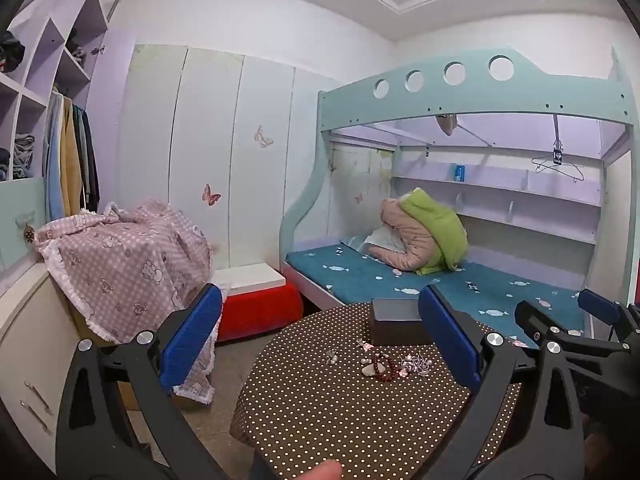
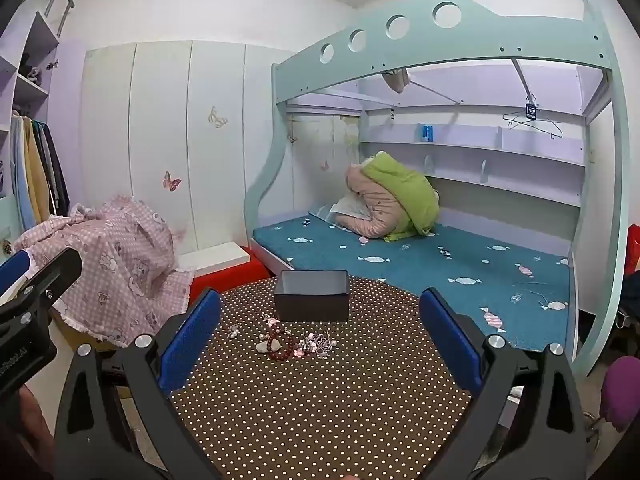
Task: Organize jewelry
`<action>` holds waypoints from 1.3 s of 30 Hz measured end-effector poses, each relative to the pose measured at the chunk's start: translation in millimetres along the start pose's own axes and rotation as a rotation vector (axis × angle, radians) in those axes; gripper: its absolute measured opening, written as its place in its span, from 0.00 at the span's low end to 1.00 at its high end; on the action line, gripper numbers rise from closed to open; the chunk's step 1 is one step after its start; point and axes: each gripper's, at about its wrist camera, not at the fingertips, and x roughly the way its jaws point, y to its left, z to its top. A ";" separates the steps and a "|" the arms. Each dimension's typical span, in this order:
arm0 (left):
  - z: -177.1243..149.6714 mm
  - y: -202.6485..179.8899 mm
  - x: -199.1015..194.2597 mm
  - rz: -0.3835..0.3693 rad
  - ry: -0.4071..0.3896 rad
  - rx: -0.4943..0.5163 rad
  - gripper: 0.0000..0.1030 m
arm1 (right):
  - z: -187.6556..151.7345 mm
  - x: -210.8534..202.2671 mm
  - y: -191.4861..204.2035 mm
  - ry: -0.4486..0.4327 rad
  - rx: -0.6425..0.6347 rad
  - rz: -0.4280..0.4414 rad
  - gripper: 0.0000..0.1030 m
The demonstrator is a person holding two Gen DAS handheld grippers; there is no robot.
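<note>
Table: round table under a brown cloth with white dots (image 2: pixel 320 400).
Jewelry: a small heap (image 2: pixel 288 342) with a dark red bead bracelet (image 2: pixel 278 344) and pale pearl-like pieces, on the cloth, just before the box.
Box: open dark grey rectangular box (image 2: pixel 312 304), at the far side of the table.
Left gripper (image 1: pixel 320 340): jaws wide, nothing between them.
Right gripper (image 2: pixel 320 340): jaws wide, holding nothing.

A pale blue bunk bed (image 2: pixel 460 40) stands against white wall panels (image 2: pixel 160 140) with butterfly stickers (image 2: pixel 172 181).
</note>
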 end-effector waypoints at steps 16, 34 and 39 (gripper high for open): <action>-11.7 8.9 5.5 0.001 0.017 0.005 0.95 | 0.6 -0.4 -0.7 -0.001 0.001 -0.002 0.93; -25.9 27.6 14.1 0.003 0.022 0.001 0.95 | 1.1 4.6 2.0 0.009 -0.005 0.003 0.93; -28.6 28.3 21.2 0.002 0.042 -0.001 0.95 | -0.6 12.1 3.5 0.017 -0.008 0.004 0.93</action>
